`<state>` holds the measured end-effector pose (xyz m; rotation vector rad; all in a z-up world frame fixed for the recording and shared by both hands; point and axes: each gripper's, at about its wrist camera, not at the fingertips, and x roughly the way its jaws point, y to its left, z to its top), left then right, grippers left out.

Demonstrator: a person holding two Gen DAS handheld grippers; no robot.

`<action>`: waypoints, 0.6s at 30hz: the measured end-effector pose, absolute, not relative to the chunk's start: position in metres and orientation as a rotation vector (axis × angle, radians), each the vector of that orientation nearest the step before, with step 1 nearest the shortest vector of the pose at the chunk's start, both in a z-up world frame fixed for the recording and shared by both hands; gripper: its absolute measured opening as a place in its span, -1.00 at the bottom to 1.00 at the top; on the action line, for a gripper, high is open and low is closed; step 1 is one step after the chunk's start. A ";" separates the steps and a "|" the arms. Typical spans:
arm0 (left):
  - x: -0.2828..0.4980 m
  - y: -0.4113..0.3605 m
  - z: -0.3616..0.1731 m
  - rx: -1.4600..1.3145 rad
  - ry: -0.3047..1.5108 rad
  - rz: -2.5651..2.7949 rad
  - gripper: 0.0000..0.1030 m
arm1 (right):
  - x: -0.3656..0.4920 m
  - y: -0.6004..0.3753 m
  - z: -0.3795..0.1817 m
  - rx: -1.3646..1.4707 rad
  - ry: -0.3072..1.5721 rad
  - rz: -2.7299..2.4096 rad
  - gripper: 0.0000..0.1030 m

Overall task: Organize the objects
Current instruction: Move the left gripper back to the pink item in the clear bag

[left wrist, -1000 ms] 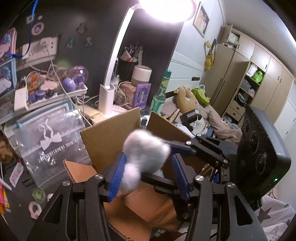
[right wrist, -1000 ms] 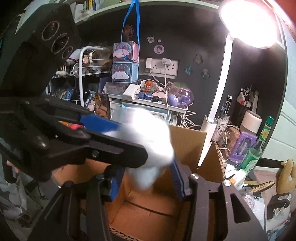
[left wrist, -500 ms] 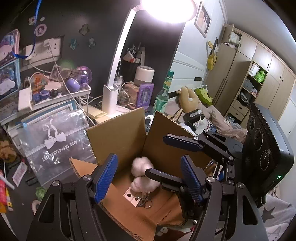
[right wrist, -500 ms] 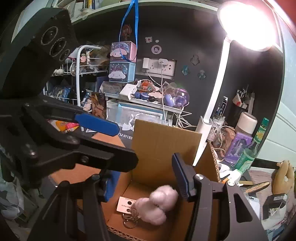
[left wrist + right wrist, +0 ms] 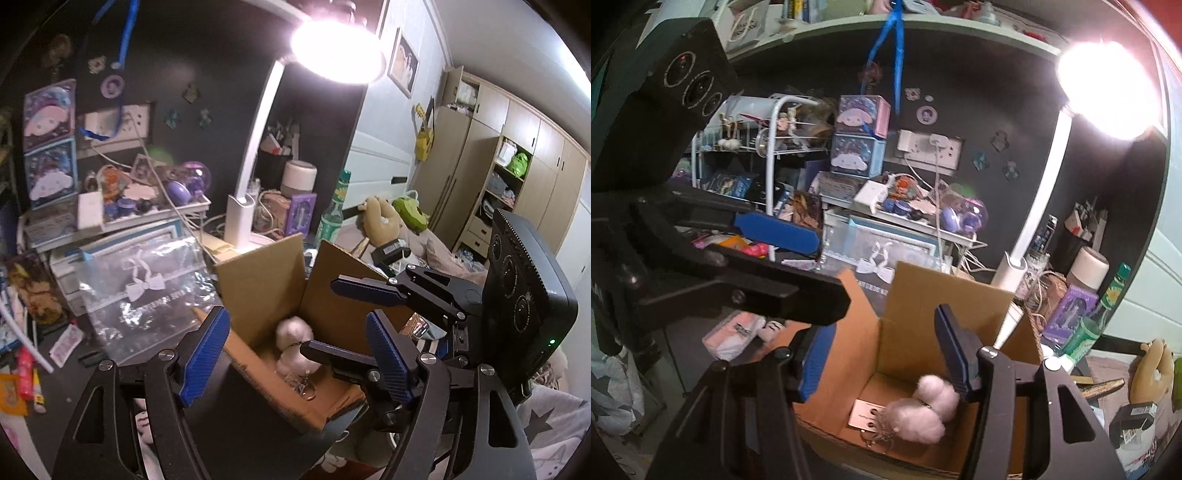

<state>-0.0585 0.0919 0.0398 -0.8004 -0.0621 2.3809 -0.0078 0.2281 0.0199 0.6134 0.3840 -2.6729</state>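
A fluffy white pom-pom keychain [image 5: 925,413] lies on the floor of an open cardboard box [image 5: 945,295], beside a small pink card [image 5: 866,413]. It also shows in the left wrist view [image 5: 293,347], inside the same box [image 5: 262,280]. My left gripper [image 5: 295,343] is open and empty, just above the box's near edge. My right gripper [image 5: 882,358] is open and empty, above the box. Each gripper shows in the other's view: the right one [image 5: 343,317], the left one [image 5: 775,240].
A white desk lamp [image 5: 242,221] shines behind the box. A clear zip bag [image 5: 147,284] lies left of it. A cluttered shelf [image 5: 905,214], a green bottle [image 5: 1097,317], a purple box [image 5: 1069,310] and plush toys [image 5: 382,221] surround it.
Both grippers held the pom-pom over the box, then opened. It dropped into the box and lies on the bottom. Both grippers have drawn back slightly.
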 end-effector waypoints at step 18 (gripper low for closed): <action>-0.008 -0.036 0.008 -0.787 -0.208 2.638 0.59 | 0.010 0.119 -0.001 0.631 0.416 -2.378 0.02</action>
